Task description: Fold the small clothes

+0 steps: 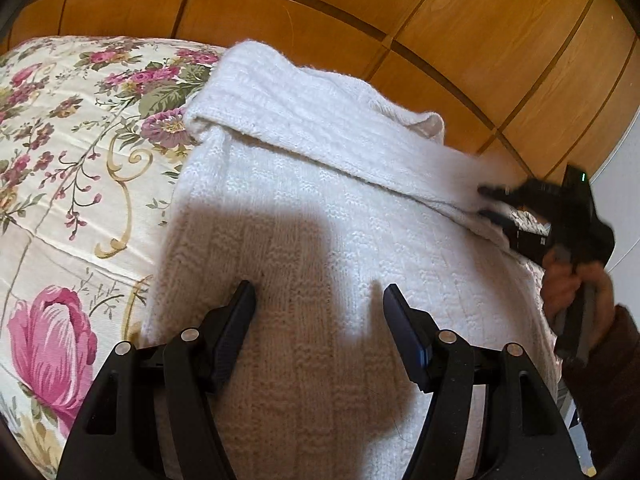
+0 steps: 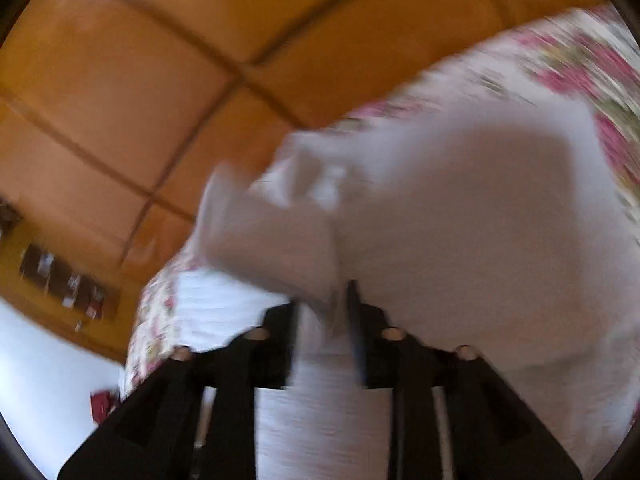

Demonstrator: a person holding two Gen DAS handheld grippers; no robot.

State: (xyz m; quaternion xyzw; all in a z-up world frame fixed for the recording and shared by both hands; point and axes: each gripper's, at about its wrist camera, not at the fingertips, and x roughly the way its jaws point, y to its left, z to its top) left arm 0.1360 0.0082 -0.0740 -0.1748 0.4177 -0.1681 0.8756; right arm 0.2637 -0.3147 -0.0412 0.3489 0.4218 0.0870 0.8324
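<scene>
Left hand-held gripper [image 1: 318,300] open above white sweater [image 1: 320,200].

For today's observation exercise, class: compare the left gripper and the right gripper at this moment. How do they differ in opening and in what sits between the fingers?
The left gripper stands wide open over the white knitted sweater, gripping nothing; the right gripper is far narrower, with a sweater fold between its fingers. The left's view is sharp; the right's is blurred. Both are black, two-fingered, and over the sweater on the floral bedspread.
</scene>
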